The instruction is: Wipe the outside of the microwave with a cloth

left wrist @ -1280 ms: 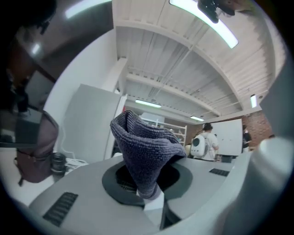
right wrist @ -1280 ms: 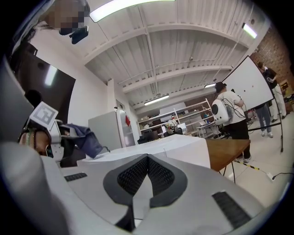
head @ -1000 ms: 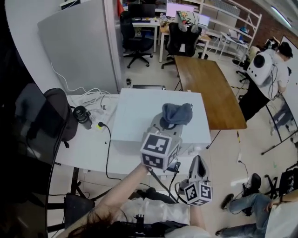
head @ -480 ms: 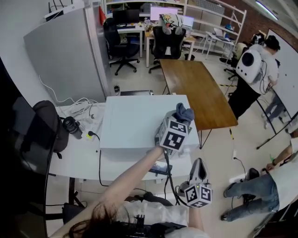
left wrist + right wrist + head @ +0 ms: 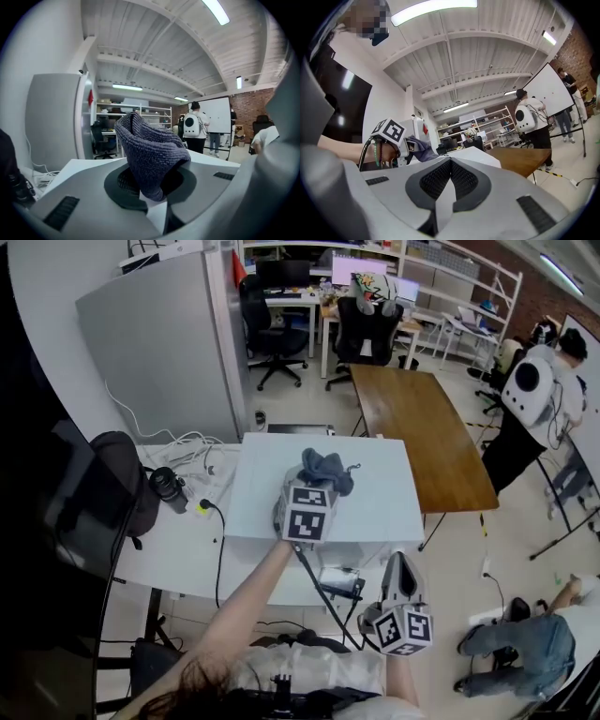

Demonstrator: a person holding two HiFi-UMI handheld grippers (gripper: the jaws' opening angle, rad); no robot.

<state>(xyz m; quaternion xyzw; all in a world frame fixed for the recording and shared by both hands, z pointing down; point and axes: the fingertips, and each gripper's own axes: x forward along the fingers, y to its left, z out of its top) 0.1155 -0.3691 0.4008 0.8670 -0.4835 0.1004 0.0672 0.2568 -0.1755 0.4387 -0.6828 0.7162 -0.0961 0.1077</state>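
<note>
The white microwave sits on a white table, seen from above in the head view. My left gripper is over its top, shut on a dark blue-grey cloth that bunches out ahead of the jaws. In the left gripper view the cloth stands up between the shut jaws, with the microwave's top beyond. My right gripper hangs low in front of the microwave, jaws shut with nothing in them. The right gripper view shows the left gripper and the cloth on the microwave.
A black bag, a camera lens and white cables lie on the table left of the microwave. A grey cabinet stands behind. A brown table is to the right, and a person stands beyond it.
My left gripper has slid the cloth from the microwave top's right side leftward toward its middle. The right gripper has stayed low in front.
</note>
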